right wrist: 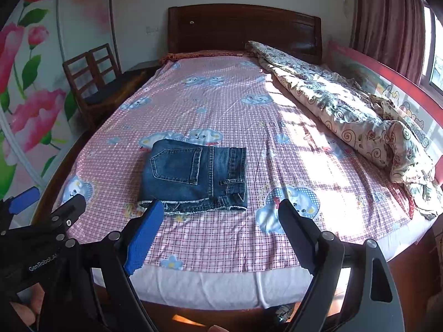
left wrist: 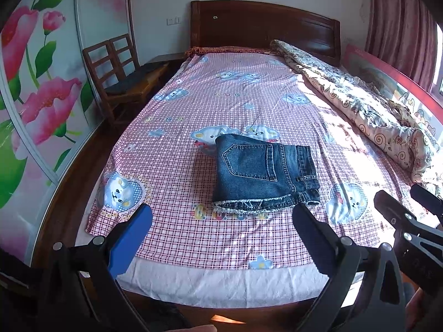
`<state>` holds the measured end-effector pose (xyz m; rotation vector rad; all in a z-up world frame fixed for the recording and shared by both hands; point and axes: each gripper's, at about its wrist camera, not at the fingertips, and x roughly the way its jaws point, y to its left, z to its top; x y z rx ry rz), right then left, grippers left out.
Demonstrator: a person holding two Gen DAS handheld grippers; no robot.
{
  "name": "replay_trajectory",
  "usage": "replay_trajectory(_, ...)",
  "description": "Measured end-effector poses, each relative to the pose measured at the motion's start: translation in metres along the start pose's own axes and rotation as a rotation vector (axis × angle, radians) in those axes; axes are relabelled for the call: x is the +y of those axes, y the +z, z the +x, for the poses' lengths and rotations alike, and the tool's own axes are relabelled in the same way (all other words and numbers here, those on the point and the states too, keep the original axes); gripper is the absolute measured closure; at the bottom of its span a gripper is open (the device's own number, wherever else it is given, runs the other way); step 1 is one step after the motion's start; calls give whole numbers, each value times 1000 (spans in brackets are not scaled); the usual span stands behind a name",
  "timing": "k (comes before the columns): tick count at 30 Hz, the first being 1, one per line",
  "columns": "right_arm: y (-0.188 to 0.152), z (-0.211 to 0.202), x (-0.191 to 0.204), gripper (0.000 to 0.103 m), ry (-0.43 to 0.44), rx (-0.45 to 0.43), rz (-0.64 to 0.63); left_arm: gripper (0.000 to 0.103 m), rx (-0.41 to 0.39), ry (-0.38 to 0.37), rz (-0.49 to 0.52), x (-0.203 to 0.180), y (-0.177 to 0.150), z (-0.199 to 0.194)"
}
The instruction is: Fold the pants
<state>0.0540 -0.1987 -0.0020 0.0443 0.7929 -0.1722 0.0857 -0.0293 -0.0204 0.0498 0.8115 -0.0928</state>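
Observation:
Blue denim pants point(left wrist: 264, 173) lie folded into a compact rectangle on the pink checked bed sheet point(left wrist: 171, 149), back pocket up, frayed hems toward me. They also show in the right wrist view point(right wrist: 195, 175). My left gripper point(left wrist: 223, 217) is open and empty, held back above the foot of the bed, short of the pants. My right gripper point(right wrist: 221, 211) is open and empty, also near the foot edge, its left fingertip point(right wrist: 155, 213) overlapping the hem in view. The right gripper also shows in the left wrist view point(left wrist: 407, 202).
A rolled floral quilt point(left wrist: 368, 110) lies along the bed's right side by a red rail point(left wrist: 409, 83). A dark wooden headboard point(left wrist: 263, 25) is at the far end. Wooden chairs point(left wrist: 116, 74) stand left of the bed by a floral wardrobe point(left wrist: 36, 88).

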Motion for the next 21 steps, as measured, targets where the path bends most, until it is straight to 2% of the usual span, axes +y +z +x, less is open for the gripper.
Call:
replay_trajectory(12,-3,5,-1,19,-6,15,4,2,-28,10,43,-6,-1,-2)
replay_trajectory(21,-5,7,-2,19,-7,22,9,2,9,-20,31,-7,-1,3)
